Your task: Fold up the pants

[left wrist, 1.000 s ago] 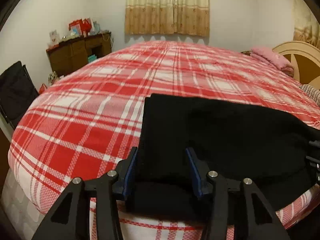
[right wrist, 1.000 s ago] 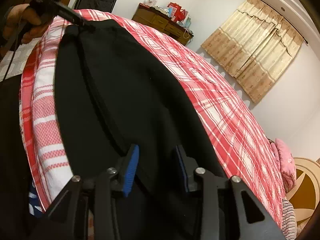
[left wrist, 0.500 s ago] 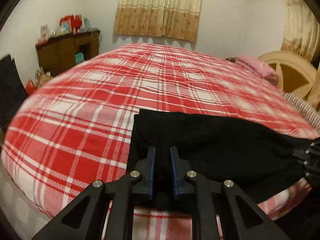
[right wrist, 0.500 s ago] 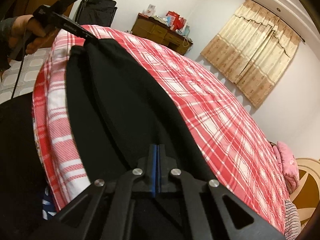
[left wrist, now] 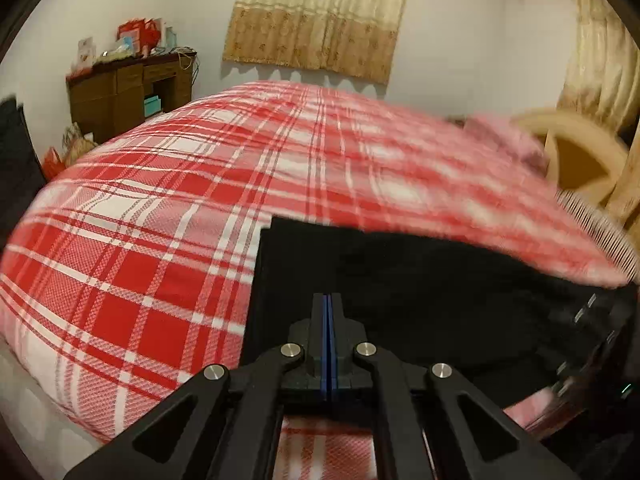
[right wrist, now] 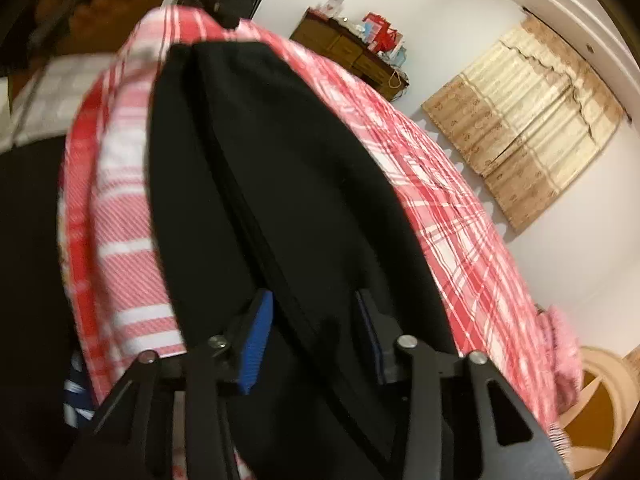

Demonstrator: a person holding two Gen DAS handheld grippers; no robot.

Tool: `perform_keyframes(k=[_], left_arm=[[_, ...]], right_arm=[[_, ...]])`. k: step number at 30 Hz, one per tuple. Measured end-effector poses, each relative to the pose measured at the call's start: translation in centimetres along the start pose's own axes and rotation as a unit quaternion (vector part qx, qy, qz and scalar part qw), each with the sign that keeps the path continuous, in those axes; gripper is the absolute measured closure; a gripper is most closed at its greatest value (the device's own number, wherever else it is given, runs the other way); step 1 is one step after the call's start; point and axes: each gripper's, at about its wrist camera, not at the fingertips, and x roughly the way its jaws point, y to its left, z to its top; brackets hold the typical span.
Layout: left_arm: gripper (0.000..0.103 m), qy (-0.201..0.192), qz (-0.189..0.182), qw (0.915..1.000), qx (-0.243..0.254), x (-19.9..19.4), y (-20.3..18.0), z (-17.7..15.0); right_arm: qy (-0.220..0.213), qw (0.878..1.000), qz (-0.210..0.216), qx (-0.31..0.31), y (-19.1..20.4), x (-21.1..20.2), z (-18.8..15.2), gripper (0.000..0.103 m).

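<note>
The black pants (left wrist: 420,280) lie along the near edge of the bed (left wrist: 160,240), with wide plaid cover beyond. The left tongs (left wrist: 327,300) are pinched together at the pants' near edge; whether they hold cloth I cannot tell. The right tongs (right wrist: 314,312) are spread apart over the pants.

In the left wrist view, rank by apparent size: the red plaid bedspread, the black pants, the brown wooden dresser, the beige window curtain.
1. Red plaid bedspread.
2. Black pants, nearest the camera, so enlarged.
3. and 4. Beige window curtain and brown wooden dresser: curtain looks larger, but both are far off, so unsure.
</note>
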Motion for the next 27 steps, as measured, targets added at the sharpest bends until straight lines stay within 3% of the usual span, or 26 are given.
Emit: perform_keyframes(k=[3,17,22,23,24,26,27], left_arm=[[0.102,0.009,0.038,0.9990,0.020,0.6,-0.4,-0.3],[0.101,0.018,0.049,0.9986,0.003,1.6,0.6,-0.2],[0.099,0.021,0.055,0.9983,0.007,1.7,0.4,-0.1],[0.088,0.020,0.063,0.9978,0.010,1.6,0.3,-0.1],[0.060,0.017,0.073,0.9971,0.014,1.6,0.2,0.0],[0.022,-0.003,0.095,0.9953,0.019,0.9,-0.1,0.1],[0.021,-0.020,0.092,0.9955,0.017,0.5,-0.1,0.1]], right_arm=[[-0.003,1.000,-0.002,0.004,-0.2,0.2,0.1,0.063],[-0.003,1.000,-0.001,-0.002,-0.1,0.4,0.1,0.069],[-0.011,0.999,-0.026,-0.016,0.5,0.5,0.1,0.060],[-0.010,0.999,-0.026,-0.017,0.5,0.4,0.1,0.060],[-0.009,1.000,-0.025,-0.015,0.4,0.4,0.1,0.060],[-0.009,1.000,-0.023,-0.014,0.3,0.4,0.1,0.060],[-0.009,1.000,-0.023,-0.014,0.3,0.4,0.1,0.060]])
